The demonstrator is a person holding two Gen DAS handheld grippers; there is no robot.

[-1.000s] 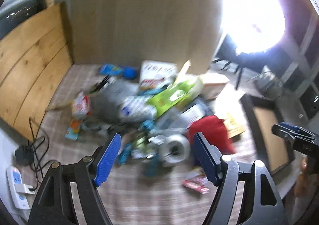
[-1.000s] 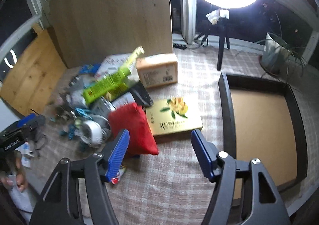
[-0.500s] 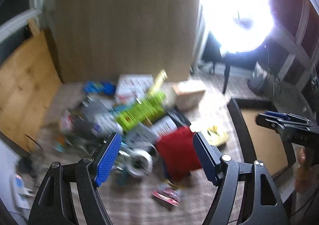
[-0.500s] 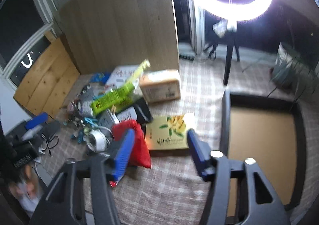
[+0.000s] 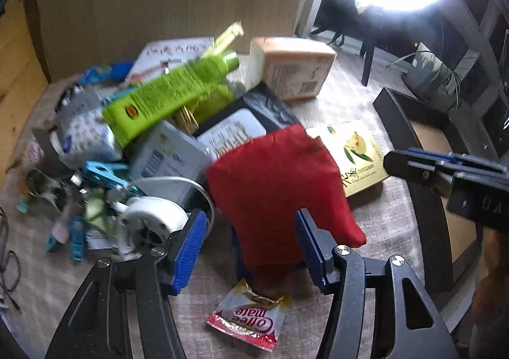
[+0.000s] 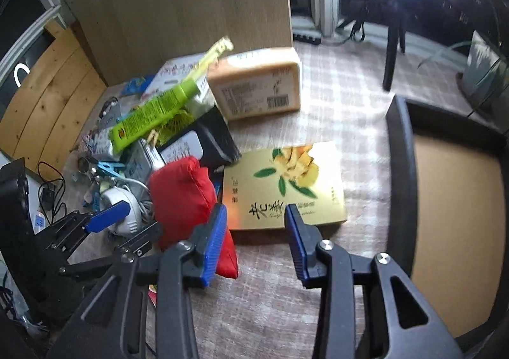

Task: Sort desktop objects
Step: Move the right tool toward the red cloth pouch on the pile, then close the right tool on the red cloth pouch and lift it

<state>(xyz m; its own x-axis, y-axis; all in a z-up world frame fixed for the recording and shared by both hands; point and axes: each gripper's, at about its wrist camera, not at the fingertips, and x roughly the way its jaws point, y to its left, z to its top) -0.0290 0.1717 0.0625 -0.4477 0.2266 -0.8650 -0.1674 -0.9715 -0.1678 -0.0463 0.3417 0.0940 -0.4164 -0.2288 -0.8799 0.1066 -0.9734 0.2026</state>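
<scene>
A heap of desktop objects lies on the checked cloth. A red pouch [image 5: 276,187] sits at its front; it also shows in the right wrist view [image 6: 184,196]. My left gripper [image 5: 251,247] is open and empty, its jaws on either side of the pouch's near end. My right gripper [image 6: 254,241] is open and empty, just before the near edge of a gold flat box [image 6: 286,184]. The gold box also shows in the left wrist view [image 5: 353,152]. A green tube [image 5: 165,98] lies on top of the heap.
A dark-framed tray [image 6: 404,168] with a brown floor stands at the right. An orange box [image 6: 257,88], a white round reel [image 5: 149,222], blue clips [image 5: 105,171] and a coffee sachet [image 5: 248,321] lie around. A wooden panel [image 6: 191,9] stands behind; cables [image 6: 51,184] at left.
Both grippers have moved forward and down toward the heap. The left one swung right onto the red pouch. The right one closed in on the gold box.
</scene>
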